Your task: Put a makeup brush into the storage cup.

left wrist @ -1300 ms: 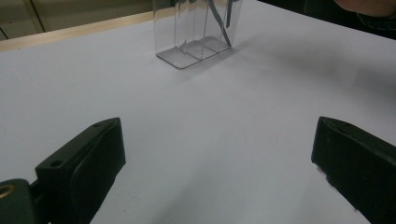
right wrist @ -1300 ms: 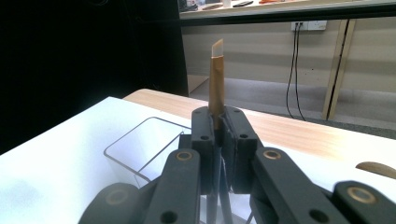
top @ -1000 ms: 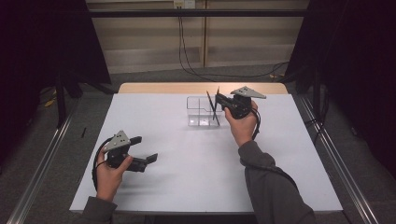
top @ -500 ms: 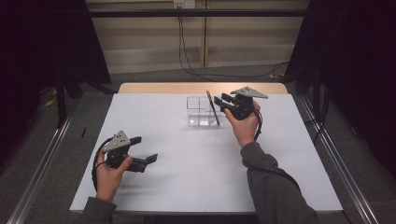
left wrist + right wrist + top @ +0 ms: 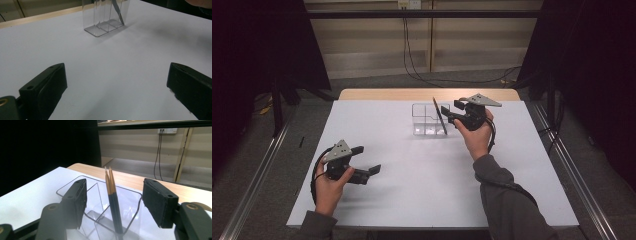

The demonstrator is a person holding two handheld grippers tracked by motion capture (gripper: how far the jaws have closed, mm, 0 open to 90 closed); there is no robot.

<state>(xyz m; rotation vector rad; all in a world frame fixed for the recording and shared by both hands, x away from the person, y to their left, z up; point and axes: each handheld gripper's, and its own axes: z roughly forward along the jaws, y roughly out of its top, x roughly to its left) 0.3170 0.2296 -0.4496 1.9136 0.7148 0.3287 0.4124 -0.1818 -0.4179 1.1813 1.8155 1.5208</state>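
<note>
A clear plastic organizer (image 5: 424, 121) with several compartments stands at the far middle of the white table (image 5: 422, 190). Two dark pencils (image 5: 440, 116) with sharpened tips lean in its right compartment. My right gripper (image 5: 451, 110) hovers just right of the organizer's top. Its jaws have just been opening and stand apart on either side of the pencils (image 5: 113, 200) without touching them. The organizer's rim (image 5: 96, 180) lies below the right gripper (image 5: 115, 188). My left gripper (image 5: 368, 160) rests open near the table's left front, nothing between its jaws. From the left gripper (image 5: 115, 82) the organizer (image 5: 100, 22) shows farther off.
A wooden strip (image 5: 377, 94) edges the table's far side. Metal rails (image 5: 257, 170) run along the floor on both sides. Cables (image 5: 412, 55) hang down the back wall. Open white table surface lies between the two hands.
The right gripper's jaws have opened off the pencils, which stay leaning in the organizer. Neither hand has shifted.
</note>
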